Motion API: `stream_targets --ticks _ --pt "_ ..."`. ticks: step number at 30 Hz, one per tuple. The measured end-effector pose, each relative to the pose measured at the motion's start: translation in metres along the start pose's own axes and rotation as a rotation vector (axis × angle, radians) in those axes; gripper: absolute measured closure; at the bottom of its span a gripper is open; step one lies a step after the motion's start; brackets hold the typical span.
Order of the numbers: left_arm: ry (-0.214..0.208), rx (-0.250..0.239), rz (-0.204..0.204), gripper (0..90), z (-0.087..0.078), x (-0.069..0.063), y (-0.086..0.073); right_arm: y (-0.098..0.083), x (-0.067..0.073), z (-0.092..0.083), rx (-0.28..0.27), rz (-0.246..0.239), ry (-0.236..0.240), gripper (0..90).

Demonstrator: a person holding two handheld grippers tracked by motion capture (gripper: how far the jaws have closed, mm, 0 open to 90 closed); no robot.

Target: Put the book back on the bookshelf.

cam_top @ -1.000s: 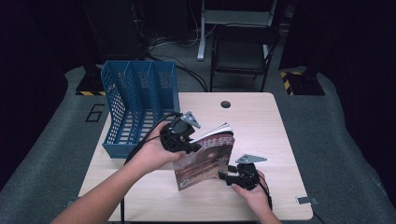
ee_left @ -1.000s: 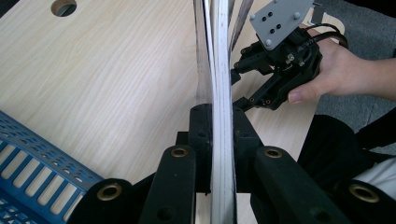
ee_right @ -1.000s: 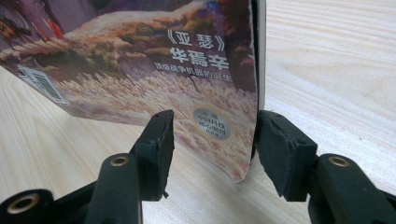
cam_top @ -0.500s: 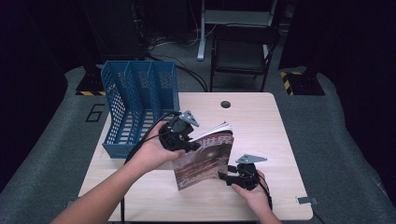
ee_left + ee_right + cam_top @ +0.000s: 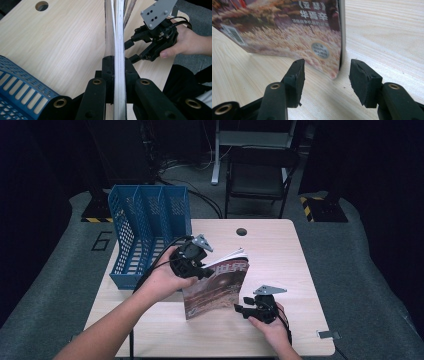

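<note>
The magazine (image 5: 216, 282) my left gripper (image 5: 192, 262) pinches has a glossy printed paper cover and thin paper pages. My jaws are matt black plastic with brass-coloured rivets. The worktop (image 5: 280, 255) is pale, smooth wood-grain laminate. The file rack (image 5: 145, 227) is perforated blue plastic.

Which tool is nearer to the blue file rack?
Left. The left tool, clamping the magazine, is beside the blue file rack; the right tool is beyond the magazine.

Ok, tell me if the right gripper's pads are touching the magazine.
Apart. In the right gripper view the right gripper stands open, the magazine's corner edge between its pads with bare table showing on both sides.
</note>
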State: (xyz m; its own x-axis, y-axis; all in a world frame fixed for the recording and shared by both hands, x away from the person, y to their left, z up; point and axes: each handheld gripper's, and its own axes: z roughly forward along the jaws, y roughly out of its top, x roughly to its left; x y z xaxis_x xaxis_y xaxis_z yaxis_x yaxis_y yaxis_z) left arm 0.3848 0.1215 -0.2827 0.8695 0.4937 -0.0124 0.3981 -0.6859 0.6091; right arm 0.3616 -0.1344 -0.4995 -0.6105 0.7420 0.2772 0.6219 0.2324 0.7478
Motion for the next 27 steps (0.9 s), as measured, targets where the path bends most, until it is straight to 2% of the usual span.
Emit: stream_targets --ticks 7,27 --pt "0.007 -0.012 0.008 83.9 -0.009 0.003 0.003 0.000 0.000 0.000 -0.005 0.002 -0.003 45.8" --pt "0.021 -0.072 -0.033 83.8 -0.040 0.017 0.012 0.000 -0.001 0.000 -0.001 -0.003 -0.005 45.1"
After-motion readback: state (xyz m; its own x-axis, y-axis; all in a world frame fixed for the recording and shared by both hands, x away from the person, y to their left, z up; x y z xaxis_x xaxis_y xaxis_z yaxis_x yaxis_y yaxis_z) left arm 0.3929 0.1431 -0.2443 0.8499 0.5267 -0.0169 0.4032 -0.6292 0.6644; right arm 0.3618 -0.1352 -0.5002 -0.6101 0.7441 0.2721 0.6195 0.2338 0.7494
